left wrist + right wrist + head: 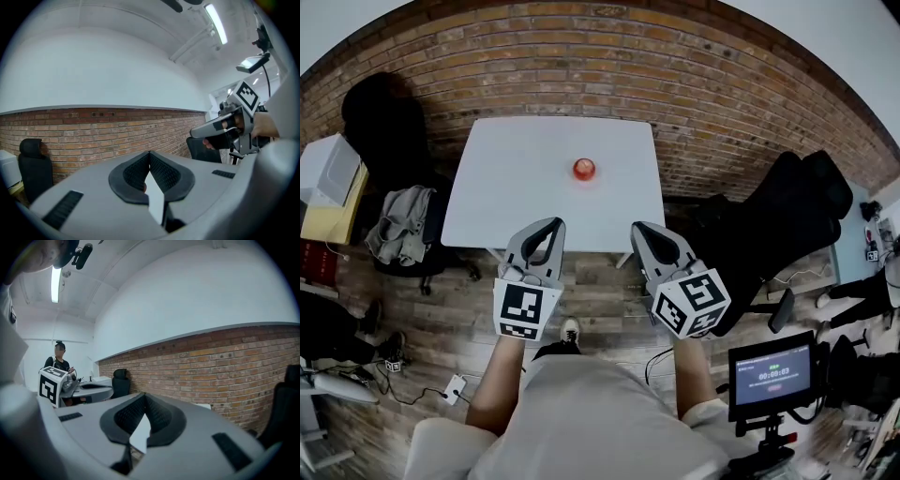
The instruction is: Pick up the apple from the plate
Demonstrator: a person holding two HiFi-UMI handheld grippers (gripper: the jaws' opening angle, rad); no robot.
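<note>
A small red apple (pixel 584 170) sits near the middle of a white table (pixel 516 206); from here I cannot make out a plate under it. Both grippers are held side by side over the wooden floor, short of the table's near edge and well apart from the apple. My left gripper (pixel 551 225) (pixel 150 154) points at the table, its jaws meeting at the tips with nothing in them. The right gripper (pixel 639 228) (pixel 144 397) is likewise shut and empty. Each gripper shows in the other's view: the right gripper (pixel 225 129), the left gripper (pixel 77 387).
A brick wall (pixel 694 84) runs behind the table. Black office chairs stand at the left (pixel 384 122) and right (pixel 787 216). A screen on a stand (pixel 771 375) is at the lower right, cables (pixel 422 394) lie on the floor at left. A person (pixel 58 363) stands far off.
</note>
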